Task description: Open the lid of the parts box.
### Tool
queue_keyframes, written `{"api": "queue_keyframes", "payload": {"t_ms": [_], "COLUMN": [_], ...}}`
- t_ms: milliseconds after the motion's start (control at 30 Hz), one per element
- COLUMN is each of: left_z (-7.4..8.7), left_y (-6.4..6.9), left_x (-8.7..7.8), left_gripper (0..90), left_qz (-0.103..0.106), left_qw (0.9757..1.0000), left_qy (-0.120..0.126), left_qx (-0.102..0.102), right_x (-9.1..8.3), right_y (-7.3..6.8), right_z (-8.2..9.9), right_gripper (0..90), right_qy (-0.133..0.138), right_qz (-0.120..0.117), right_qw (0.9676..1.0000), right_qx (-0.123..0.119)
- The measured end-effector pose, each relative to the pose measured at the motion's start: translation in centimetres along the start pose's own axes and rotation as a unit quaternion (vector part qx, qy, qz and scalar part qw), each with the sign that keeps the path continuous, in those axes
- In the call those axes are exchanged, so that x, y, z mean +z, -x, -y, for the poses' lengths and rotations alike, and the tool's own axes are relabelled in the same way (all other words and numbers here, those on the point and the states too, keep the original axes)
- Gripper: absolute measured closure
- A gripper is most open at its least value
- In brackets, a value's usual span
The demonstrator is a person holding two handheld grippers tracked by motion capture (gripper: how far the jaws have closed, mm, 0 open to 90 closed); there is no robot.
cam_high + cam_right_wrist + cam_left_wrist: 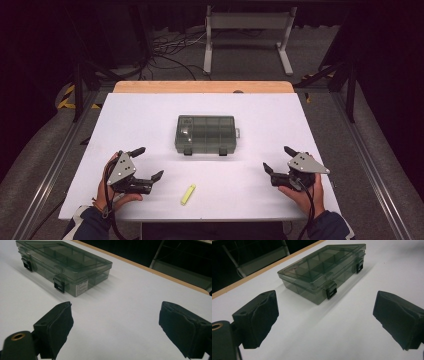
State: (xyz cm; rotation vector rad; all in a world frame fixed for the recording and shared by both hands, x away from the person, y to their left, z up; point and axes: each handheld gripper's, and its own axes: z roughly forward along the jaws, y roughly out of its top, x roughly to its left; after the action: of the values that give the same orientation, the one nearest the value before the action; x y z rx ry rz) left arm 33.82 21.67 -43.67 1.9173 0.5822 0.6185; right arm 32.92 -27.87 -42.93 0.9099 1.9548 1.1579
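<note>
On the white rectangular tabletop [150, 115], near its middle, sits 1 smoke-grey translucent plastic compartment box [205, 134], lid shut, its long axis running left to right in the high view and its 2 dark latches [222, 151] facing the person's side. 1 small yellow stick-shaped piece [188, 194] lies closer to the person, just left of centre, its long axis tilted from near-left up to far-right. 2 grippers flank it: the left gripper [149, 162] and the right gripper [278, 158], each held in 1 hand low over the table, well apart from the box. Both have their jaws spread wide with nothing between the pads, and both point toward the box.
</note>
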Motion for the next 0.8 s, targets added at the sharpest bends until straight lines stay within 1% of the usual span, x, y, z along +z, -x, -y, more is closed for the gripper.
{"api": "queue_keyframes", "payload": {"t_ms": [67, 167, 233, 300, 367, 467, 533, 567, 600, 667, 733, 800], "left_z": [0.0, 0.0, 0.1, 0.2, 0.2, 0.3, 0.4, 0.6, 0.7, 0.9, 0.8, 0.6], "left_y": [0.0, 0.1, 0.1, 0.0, 0.0, -0.1, -0.1, -0.2, -0.2, -0.4, -0.7, -1.2], "left_x": [0.1, 0.2, 0.2, 0.4, 0.6, 0.8, 1.0, 1.2, 1.4, 1.6, 1.7, 2.1], "left_gripper": [7.0, 7.2, 7.4, 7.8, 8.2, 9.7, 12.1, 12.8, 13.3, 13.7, 15.5, 16.9], "left_qz": [-0.001, -0.001, 0.002, 0.002, 0.0, 0.005, 0.001, 0.002, 0.007, 0.008, 0.011, 0.016], "left_qw": [1.0, 1.0, 1.0, 0.9999, 0.9999, 0.9998, 0.9995, 0.9994, 0.999, 0.9985, 0.9984, 0.998], "left_qy": [-0.002, -0.004, -0.007, -0.013, -0.013, -0.021, -0.031, -0.033, -0.041, -0.05, -0.049, -0.048], "left_qx": [0.001, 0.004, -0.001, -0.001, -0.002, -0.006, -0.007, -0.01, -0.017, -0.021, -0.028, -0.039], "right_x": [0.0, 0.1, 0.2, 0.4, 0.6, 0.8, 1.1, 1.2, 1.4, 1.9, 2.6, 3.3], "right_y": [0.1, 0.2, 0.2, 0.2, 0.1, 0.0, -0.1, -0.1, -0.1, -0.2, -0.4, -0.7], "right_z": [0.0, 0.1, 0.1, 0.1, 0.1, 0.2, 0.2, 0.2, 0.1, 0.0, -0.2, -0.2], "right_gripper": [12.4, 12.4, 12.7, 12.8, 13.0, 14.3, 15.4, 16.1, 16.7, 17.6, 19.9, 21.0], "right_qy": [-0.001, -0.004, -0.006, -0.008, -0.012, -0.017, -0.022, -0.024, -0.026, -0.03, -0.035, -0.048], "right_qz": [0.0, -0.001, -0.002, -0.006, -0.007, -0.013, -0.017, -0.02, -0.023, -0.029, -0.039, -0.053], "right_qw": [1.0, 1.0, 1.0, 0.9999, 0.9999, 0.9997, 0.9996, 0.9995, 0.9994, 0.9991, 0.9986, 0.9974], "right_qx": [-0.001, 0.003, 0.005, 0.006, 0.001, 0.005, 0.006, 0.004, 0.004, 0.001, 0.001, 0.002]}}
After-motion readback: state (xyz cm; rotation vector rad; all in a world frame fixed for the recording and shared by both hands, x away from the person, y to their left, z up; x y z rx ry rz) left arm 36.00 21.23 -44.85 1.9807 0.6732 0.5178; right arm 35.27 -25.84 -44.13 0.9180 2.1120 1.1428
